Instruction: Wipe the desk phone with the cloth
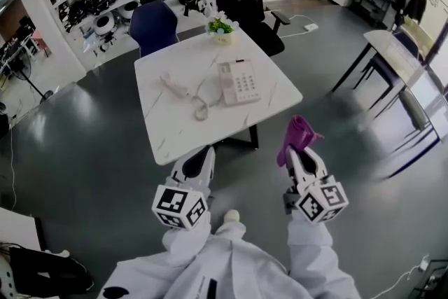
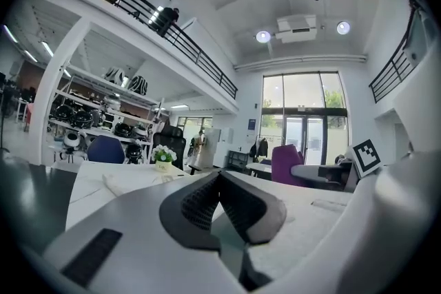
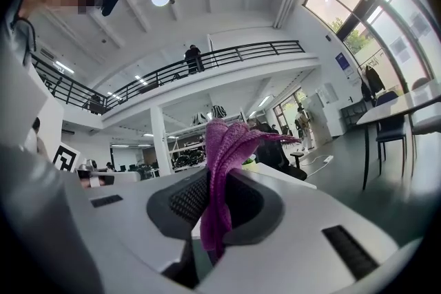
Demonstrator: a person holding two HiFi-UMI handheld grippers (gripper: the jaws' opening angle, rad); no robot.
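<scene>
Stood short of the near edge of the table (image 1: 183,138), both grippers clear of it. Pinched a purple cloth (image 3: 228,140) in the right gripper (image 3: 213,204), with a tuft standing above the jaws. Carried the left gripper (image 2: 220,191) pressed together on nothing. Found the desk phone (image 1: 240,81) right of the tabletop's middle, handset (image 1: 175,87) off the cradle toward the left edge, cord (image 1: 201,108) between them, flower pot (image 1: 222,29) at the far edge. Judged wiping not yet begun. Best done by laying the cloth flat on the keypad, stroking lightly, steadying the base with the left gripper and skirting the cord.
</scene>
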